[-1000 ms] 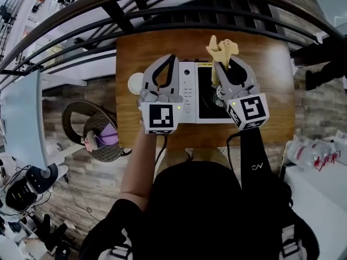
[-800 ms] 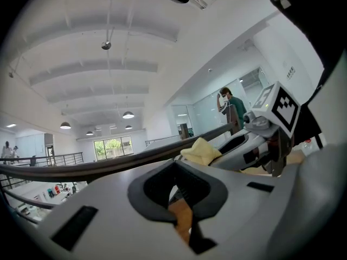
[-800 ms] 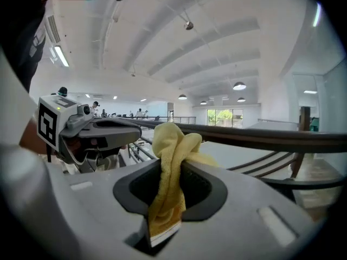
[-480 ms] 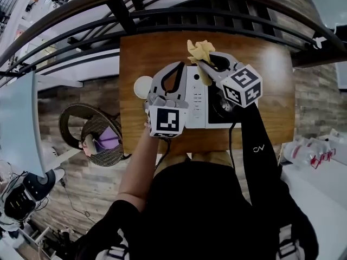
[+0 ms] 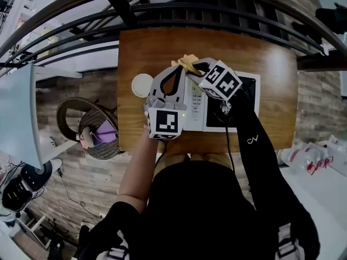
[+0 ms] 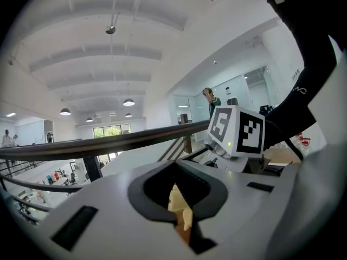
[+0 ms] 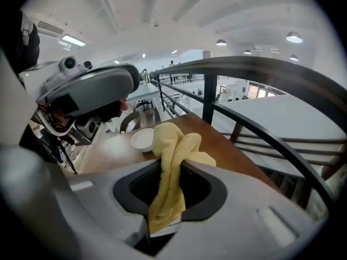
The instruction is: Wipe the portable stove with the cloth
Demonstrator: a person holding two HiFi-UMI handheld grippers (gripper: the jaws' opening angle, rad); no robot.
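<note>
- We look down on a brown wooden worktop (image 5: 146,47) set against a dark metal railing (image 5: 217,12), with a bright, white-ceilinged hall beyond it in both gripper views.
- The white stove (image 5: 196,112) lies flat near the worktop's front edge, with its button panel on its left part and the dark cooking plate to the right of that.
- A small round white dish (image 5: 142,84) sits on the wood just left of the stove.
- Our left tool (image 5: 174,69) rests over the stove's left end. Its jaws are closed tip to tip (image 6: 174,164) and grip nothing, and only a sliver of yellow shows through the gap behind the tips.
- Our right tool (image 5: 191,69) reaches across the stove toward the left, its marker cube (image 5: 219,80) tilted above the button panel.
- Its jaws are clamped on the yellow cloth (image 7: 173,156), which stands up between them and folds over their tips.
- From above, the cloth (image 5: 186,62) bunches at the stove's back left corner, just beside the left tool's tips.
- The dish (image 7: 143,138) shows just behind the cloth in the right gripper view.
</note>
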